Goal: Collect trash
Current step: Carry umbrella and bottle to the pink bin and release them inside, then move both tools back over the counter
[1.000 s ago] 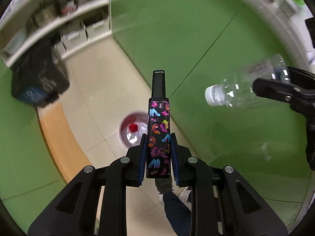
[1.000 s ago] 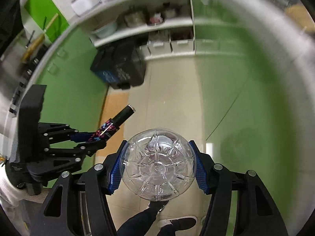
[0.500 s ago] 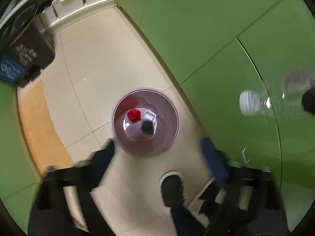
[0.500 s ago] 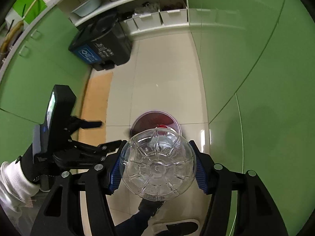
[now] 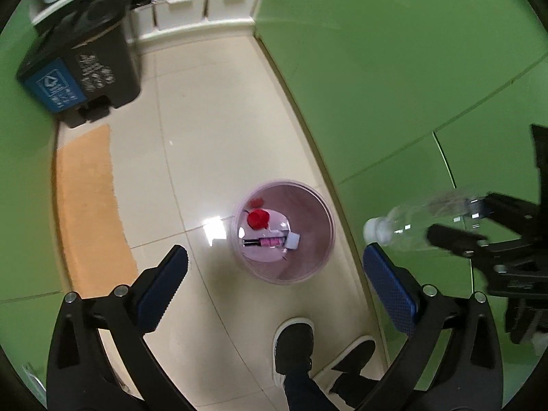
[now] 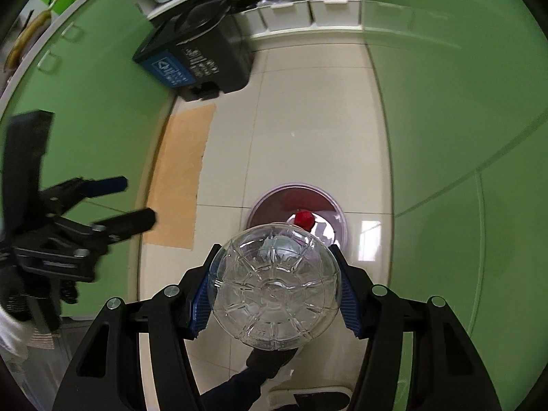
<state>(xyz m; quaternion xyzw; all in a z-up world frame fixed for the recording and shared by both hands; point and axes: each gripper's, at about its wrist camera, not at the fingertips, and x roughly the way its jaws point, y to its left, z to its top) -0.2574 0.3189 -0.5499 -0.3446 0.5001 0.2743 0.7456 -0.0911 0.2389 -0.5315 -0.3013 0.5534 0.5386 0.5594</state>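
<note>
Bin (image 5: 322,257): three items inside; one bottle (image 6: 275,289) in right tongs (image 6: 275,291).

Both tools pointed steeply downward, one empty, one loaded.

The left tool (image 5: 274,275) stood at full spread, its jaws having just been opening, with nothing between the blue pads (image 5: 161,284). The right tool (image 6: 275,291) clamped a clear bottle (image 6: 275,284) by its base end. The person's dark shoes (image 5: 294,346) stood below.
</note>
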